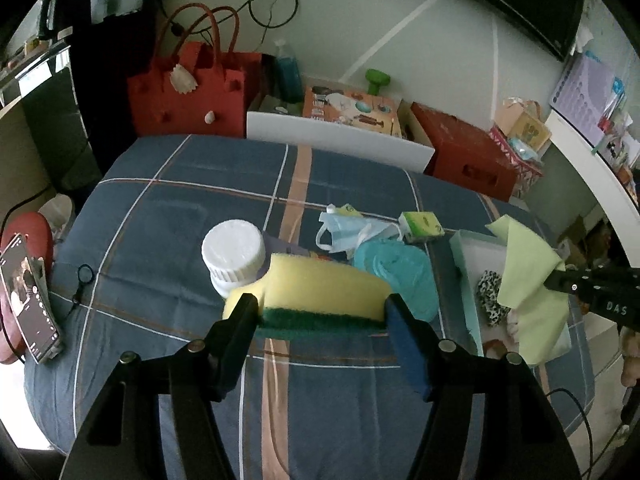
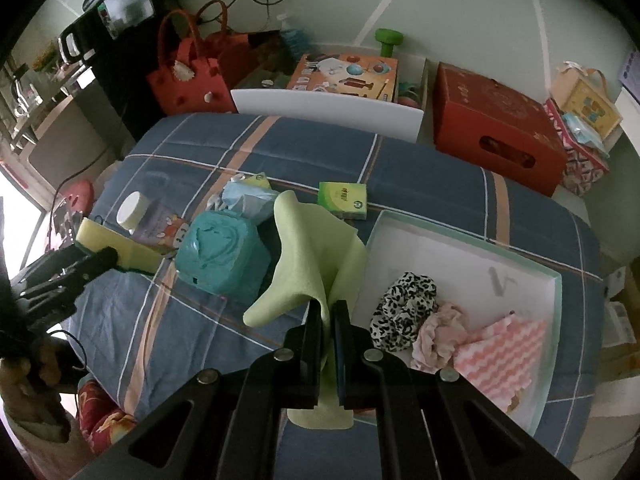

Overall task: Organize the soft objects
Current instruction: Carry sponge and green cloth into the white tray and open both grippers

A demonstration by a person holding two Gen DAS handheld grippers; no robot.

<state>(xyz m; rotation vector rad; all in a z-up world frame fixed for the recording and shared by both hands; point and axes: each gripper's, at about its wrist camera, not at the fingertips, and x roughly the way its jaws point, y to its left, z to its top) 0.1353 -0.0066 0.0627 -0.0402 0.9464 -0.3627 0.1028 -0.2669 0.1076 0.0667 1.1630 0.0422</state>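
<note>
My left gripper (image 1: pixel 320 309) is shut on a yellow sponge (image 1: pixel 320 284) with a green scouring side, held lifted above the blue plaid bedspread (image 1: pixel 180 200). In the right wrist view the same sponge (image 2: pixel 120 248) shows at the left. My right gripper (image 2: pixel 328 312) is shut on a light green cloth (image 2: pixel 308 240), which hangs beside the left edge of a white tray (image 2: pixel 520 264). Inside the tray lie a leopard-print scrunchie (image 2: pixel 404 300), a pink scrunchie (image 2: pixel 440 336) and a pink wavy cloth (image 2: pixel 504 352).
On the bed lie a teal wipes pack (image 2: pixel 220 256), a white-lidded jar (image 2: pixel 132 208), a blue face mask (image 2: pixel 244 198) and a green tissue pack (image 2: pixel 344 196). A phone (image 1: pixel 28 300) stands at the bed's left edge. A red box (image 2: pixel 496 120) and a red bag (image 2: pixel 188 76) stand behind.
</note>
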